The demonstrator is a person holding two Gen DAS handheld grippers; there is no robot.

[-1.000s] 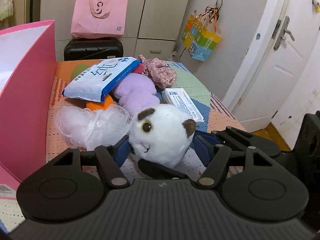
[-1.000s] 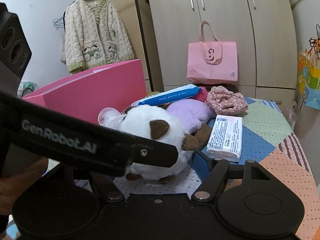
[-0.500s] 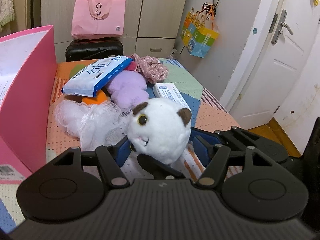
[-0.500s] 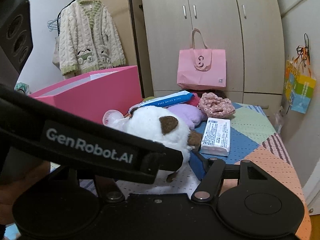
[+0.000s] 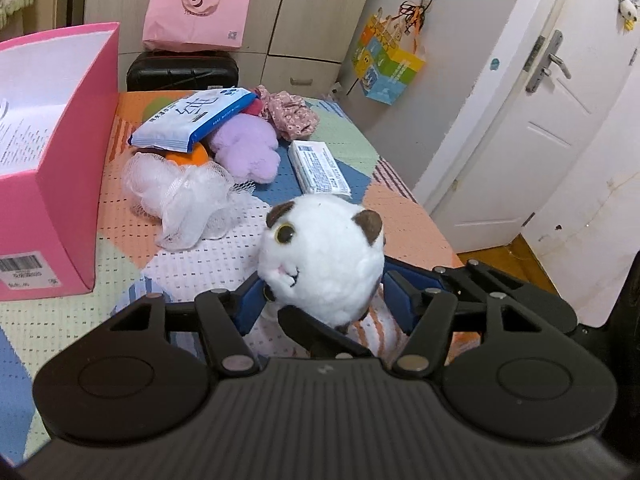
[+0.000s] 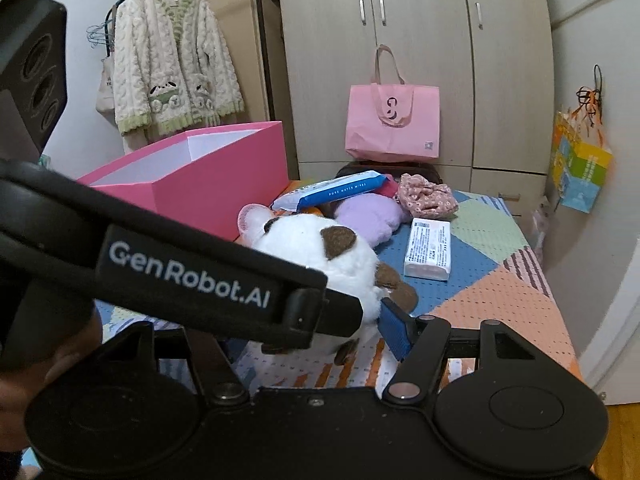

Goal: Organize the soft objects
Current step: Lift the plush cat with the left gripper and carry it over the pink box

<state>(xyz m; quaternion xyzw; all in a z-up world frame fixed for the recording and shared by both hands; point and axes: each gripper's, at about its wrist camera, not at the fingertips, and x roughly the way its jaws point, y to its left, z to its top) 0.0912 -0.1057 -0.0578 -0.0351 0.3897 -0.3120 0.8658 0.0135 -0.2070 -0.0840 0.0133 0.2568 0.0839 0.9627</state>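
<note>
L gripper [image 5: 322, 300]: blue pads clamped on both sides of the white plush toy [image 5: 320, 256], lifted off the mat [image 5: 404, 224]. Vs 1 s ago: toy was low, just beside the mesh pouf [image 5: 180, 200] & purple plush [image 5: 246, 152]; now it's raised & pulled back toward the mat's near edge, well apart from the pile, and more of the mat shows under it. Pink box [image 5: 60, 184] shows more of its open top than before.

R gripper [image 6: 320, 328]: only the right blue pad shows, close beside the toy's [image 6: 320, 256] brown-pawed flank; left side hidden behind the L gripper's black arm, so can't tell if its jaws are apart or closed.

Toy: round, fuzzy, brown ears, glossy eye. Pouf: white gathered netting, crumpled. Purple plush: soft, lobed, paw-like. Wipes pack [image 5: 196, 118]: glossy blue/white film, lying tilted on top of the pile near the mat's far edge. Floral fabric piece [image 5: 290, 114]: pink, ruched, at far edge. Tissue pack [image 5: 318, 166]: flat white rectangle, right of the purple plush. Mat: perforated patchwork, pastel. Box: rigid pink card, white inside, along the mat's left edge.
</note>
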